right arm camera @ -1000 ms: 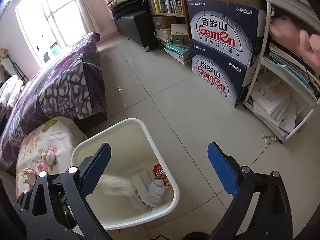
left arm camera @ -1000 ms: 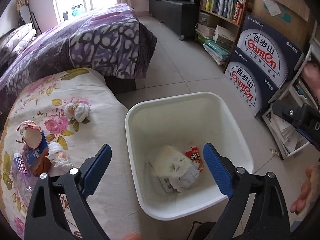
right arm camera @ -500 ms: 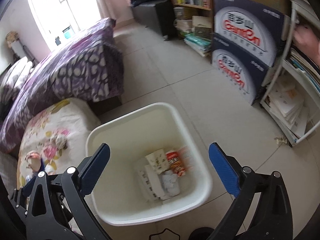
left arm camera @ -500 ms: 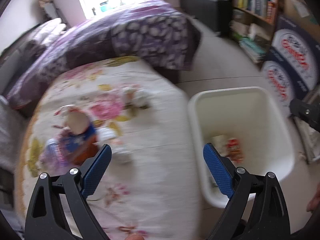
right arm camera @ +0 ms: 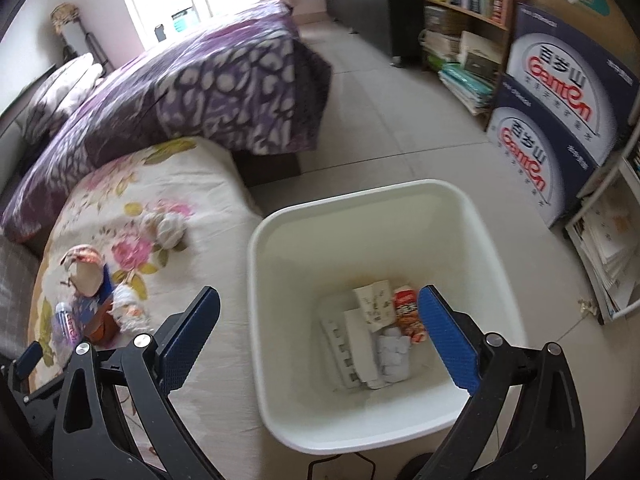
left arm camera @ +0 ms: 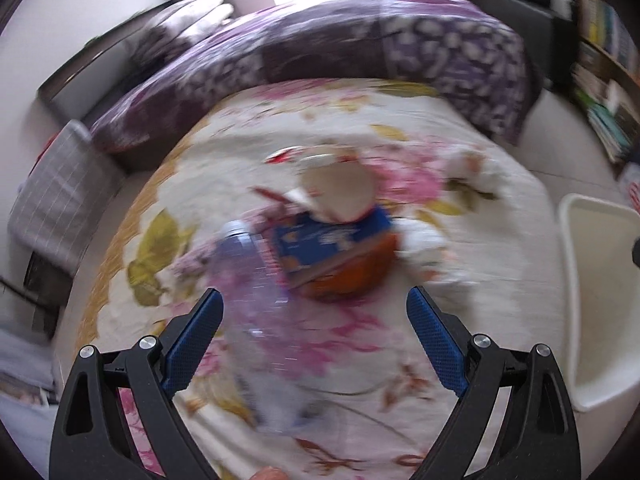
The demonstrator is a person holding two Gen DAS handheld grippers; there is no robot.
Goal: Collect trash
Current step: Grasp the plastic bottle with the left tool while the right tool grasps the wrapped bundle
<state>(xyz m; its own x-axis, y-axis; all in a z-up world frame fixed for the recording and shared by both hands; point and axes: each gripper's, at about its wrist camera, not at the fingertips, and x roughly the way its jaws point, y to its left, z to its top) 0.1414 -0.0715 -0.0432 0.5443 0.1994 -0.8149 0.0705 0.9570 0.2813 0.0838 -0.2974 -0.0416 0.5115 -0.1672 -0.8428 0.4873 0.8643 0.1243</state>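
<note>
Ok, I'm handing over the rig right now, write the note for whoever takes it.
Left gripper: open, empty, over the floral bedspread, aimed at the trash pile.
Right gripper: open, empty, above the white bin.
Done: paper scraps and a red wrapper lie in the bin.
Left on the bed: clear bottle, blue carton, orange item under it, torn cup, two crumpled tissues.
Next: probably the bottle, nearest the left fingers.
</note>
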